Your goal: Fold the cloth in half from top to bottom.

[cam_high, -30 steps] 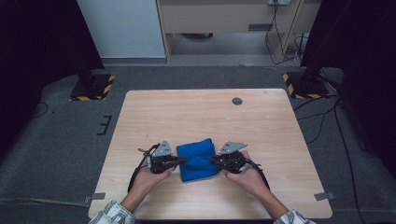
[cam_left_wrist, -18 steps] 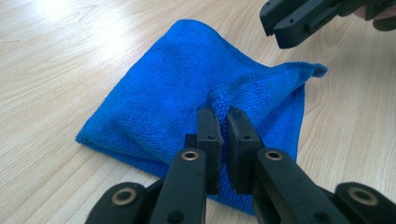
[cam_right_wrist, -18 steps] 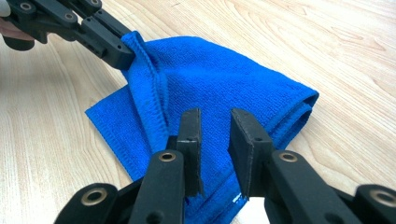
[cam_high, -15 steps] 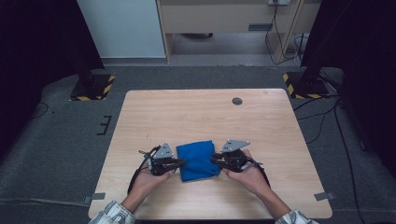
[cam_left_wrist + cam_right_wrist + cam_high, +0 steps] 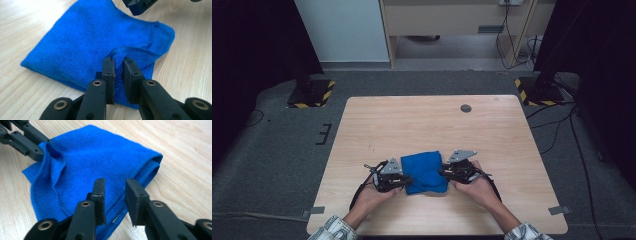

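A folded blue cloth [image 5: 426, 171] is being kept flat on the near middle of the wooden table [image 5: 412, 120], between the two grippers. Its left edge is being met by the left gripper [image 5: 404, 180], whose jaws have just been opening; in the left gripper view a raised fold of the cloth [image 5: 100, 45] is being held between the narrowly parted pads. Its right edge is being met by the right gripper [image 5: 443, 173], whose jaws have also just been opening; in the right gripper view they are being held apart above the cloth's [image 5: 100, 157] stitched hem, pressing nothing. Wide bare tabletop is being left open on the far side and to both sides. The cloth is soft, looped microfibre with rounded corners; the table is pale, smooth grained wood.
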The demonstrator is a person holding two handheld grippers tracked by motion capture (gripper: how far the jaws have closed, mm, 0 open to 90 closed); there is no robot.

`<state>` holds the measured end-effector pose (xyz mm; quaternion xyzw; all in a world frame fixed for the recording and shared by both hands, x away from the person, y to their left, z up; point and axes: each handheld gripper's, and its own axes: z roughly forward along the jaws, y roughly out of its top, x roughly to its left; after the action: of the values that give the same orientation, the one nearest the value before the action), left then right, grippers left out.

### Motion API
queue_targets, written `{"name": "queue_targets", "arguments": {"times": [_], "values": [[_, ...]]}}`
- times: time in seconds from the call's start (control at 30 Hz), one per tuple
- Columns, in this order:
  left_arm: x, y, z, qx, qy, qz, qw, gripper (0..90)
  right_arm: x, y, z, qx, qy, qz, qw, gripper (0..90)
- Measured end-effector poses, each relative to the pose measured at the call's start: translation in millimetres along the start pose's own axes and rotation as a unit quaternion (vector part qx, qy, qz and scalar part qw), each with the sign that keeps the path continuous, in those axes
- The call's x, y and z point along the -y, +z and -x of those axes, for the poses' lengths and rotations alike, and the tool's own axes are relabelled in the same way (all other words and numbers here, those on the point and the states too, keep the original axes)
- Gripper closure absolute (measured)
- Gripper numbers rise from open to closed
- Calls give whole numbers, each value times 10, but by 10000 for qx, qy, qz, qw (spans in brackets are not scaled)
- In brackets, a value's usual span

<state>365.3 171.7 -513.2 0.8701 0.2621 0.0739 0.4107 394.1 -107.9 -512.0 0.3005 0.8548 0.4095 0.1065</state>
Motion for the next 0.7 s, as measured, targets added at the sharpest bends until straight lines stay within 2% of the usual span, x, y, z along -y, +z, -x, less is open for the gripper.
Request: {"name": "queue_targets", "arguments": {"times": [0.1, 0.2, 0.43, 0.5, 0.6, 0.7], "values": [[10, 24, -2, -16, 38, -72, 10000, 799, 5, 43, -1, 39, 2, -60, 10000, 636], [22, 50, -12, -53, 119, -201, 9997, 805, 8, 98, -21, 70, -79, -167, 9998, 628], [29, 87, -75, -117, 73, -200, 9997, 809, 24, 165, -65, 131, -175, -355, 9991, 633], [9, 98, -108, -180, 99, -198, 9996, 810, 26, 161, -76, 139, -143, -395, 9990, 633], [-36, 132, -160, -319, 256, -223, 9989, 812, 33, 155, -100, 190, -135, -411, 9989, 634], [-83, 179, -226, -403, 263, -195, 9987, 812, 42, 148, -119, 255, -73, -415, 9988, 634]]}}
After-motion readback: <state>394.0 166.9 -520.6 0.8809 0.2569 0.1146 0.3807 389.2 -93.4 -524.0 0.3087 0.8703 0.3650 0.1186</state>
